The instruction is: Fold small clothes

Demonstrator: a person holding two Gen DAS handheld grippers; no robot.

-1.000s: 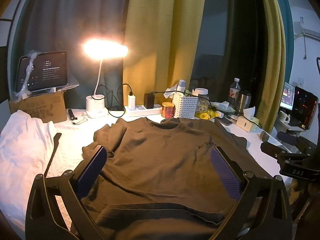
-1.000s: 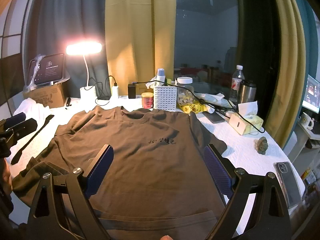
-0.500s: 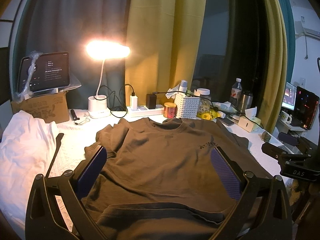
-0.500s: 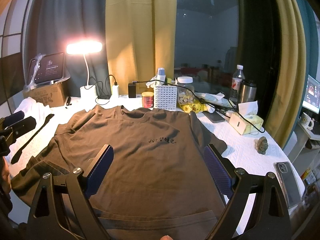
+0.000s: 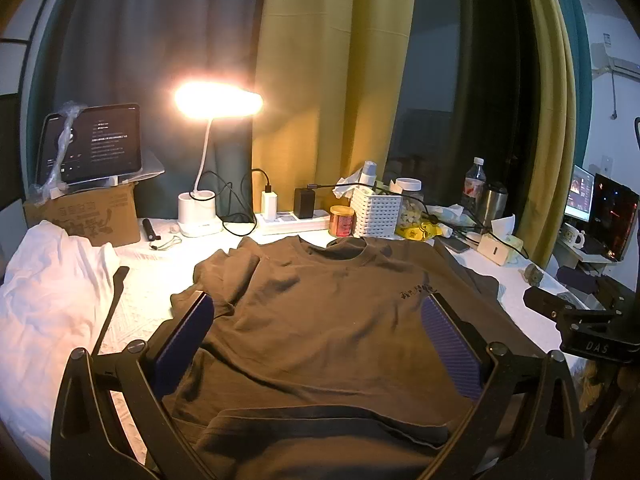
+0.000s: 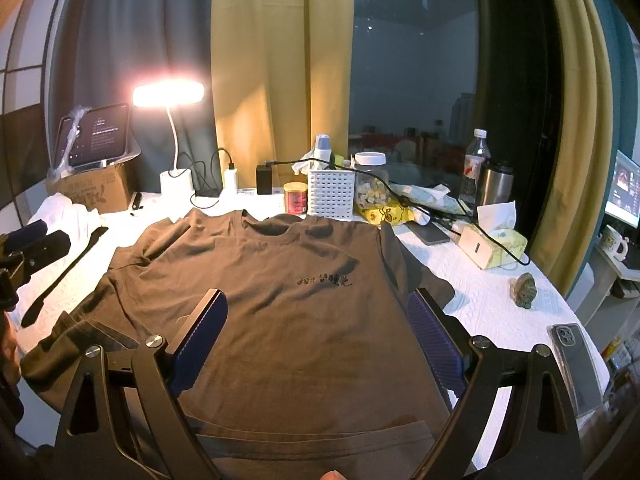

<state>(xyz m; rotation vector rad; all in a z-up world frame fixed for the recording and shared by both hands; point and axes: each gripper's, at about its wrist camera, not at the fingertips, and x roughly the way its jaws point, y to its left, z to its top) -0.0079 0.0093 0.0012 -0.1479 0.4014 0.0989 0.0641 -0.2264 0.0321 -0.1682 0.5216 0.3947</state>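
A dark brown T-shirt (image 5: 320, 320) lies face up on the white table, collar toward the far side, small black print on the chest; its bottom hem is turned up toward me. It also shows in the right wrist view (image 6: 280, 288). My left gripper (image 5: 316, 320) is open and empty, held above the shirt's lower half. My right gripper (image 6: 316, 312) is open and empty, also above the lower half. The left sleeve is bunched; the right sleeve lies flat.
A white garment (image 5: 44, 292) lies at the left. A lit desk lamp (image 5: 218, 98), cardboard box with tablet (image 5: 92, 216), power strip, white basket (image 5: 376, 214), jar, bottles and tissue box (image 6: 496, 246) line the far edge. A phone (image 6: 576, 360) lies at the right front.
The left gripper has drifted slightly back and up. The right gripper and the shirt have barely moved.
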